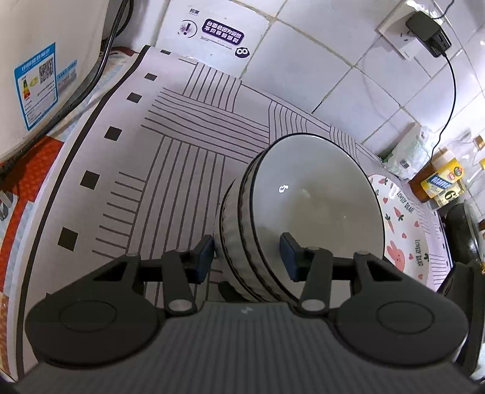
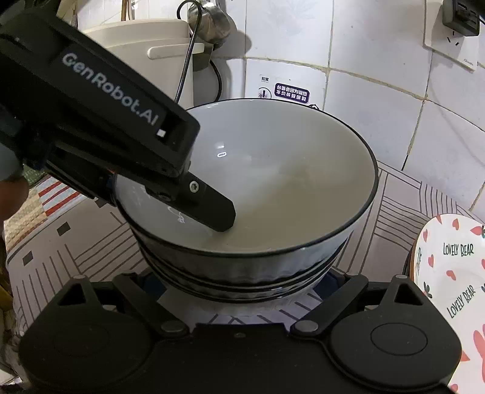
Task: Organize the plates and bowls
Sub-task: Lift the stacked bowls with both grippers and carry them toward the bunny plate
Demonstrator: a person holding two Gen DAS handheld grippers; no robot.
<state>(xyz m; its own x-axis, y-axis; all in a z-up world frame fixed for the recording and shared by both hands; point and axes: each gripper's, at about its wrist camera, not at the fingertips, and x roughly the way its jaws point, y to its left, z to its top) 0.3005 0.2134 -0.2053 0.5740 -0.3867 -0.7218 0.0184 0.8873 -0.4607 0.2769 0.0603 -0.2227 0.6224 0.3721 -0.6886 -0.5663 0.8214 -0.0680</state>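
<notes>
A stack of grey bowls with black rims [image 1: 306,209] stands on the striped mat [image 1: 169,145]. My left gripper [image 1: 247,257] straddles the near wall of the stack, one finger [image 1: 291,257] inside the top bowl and one outside; gaps show at both pads, so it is open. In the right wrist view the same bowl stack [image 2: 272,188] fills the middle, with the left gripper's finger [image 2: 212,209] dipping inside it. My right gripper [image 2: 239,291] is open, its fingers low on either side of the stack's base. A "Lovely Bear" plate [image 1: 406,236] lies to the right, and it also shows in the right wrist view [image 2: 454,272].
A white rice cooker [image 1: 45,60] with a black cord stands at the left. The tiled wall [image 1: 333,60] carries a socket with a black charger [image 1: 427,27]. Bottles [image 1: 439,181] and a dark pan [image 1: 463,233] crowd the far right.
</notes>
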